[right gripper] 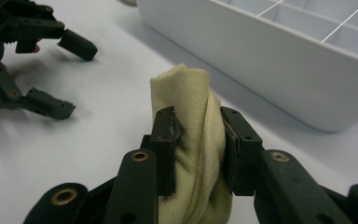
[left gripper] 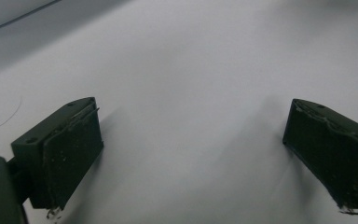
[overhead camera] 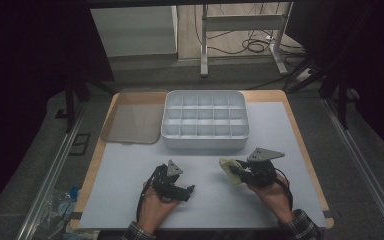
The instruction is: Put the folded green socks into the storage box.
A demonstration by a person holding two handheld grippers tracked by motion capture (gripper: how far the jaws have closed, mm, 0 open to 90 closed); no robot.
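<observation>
A rolled pale yellow cloth (right gripper: 191,121) is pinched between both jaws of my right gripper (right gripper: 198,135), which is shut on it just above the white mat. From above, the cloth (overhead camera: 228,170) pokes out to the left of the right gripper (overhead camera: 237,172), in front of the white compartment box (overhead camera: 205,142). My left gripper (overhead camera: 190,190) rests low at the front middle of the mat, pointing right. Its two black pads (left gripper: 72,154) stand wide apart over bare white mat, with nothing between them. The left gripper (right gripper: 70,77) also shows open at the upper left of the right gripper view.
The white box's near wall (right gripper: 270,60) rises close beyond the cloth. A translucent lid (overhead camera: 130,122) lies flat to the left of the box. The mat lies on a wooden table (overhead camera: 300,145) with edges on both sides. Cables and a metal frame (overhead camera: 240,30) lie beyond it.
</observation>
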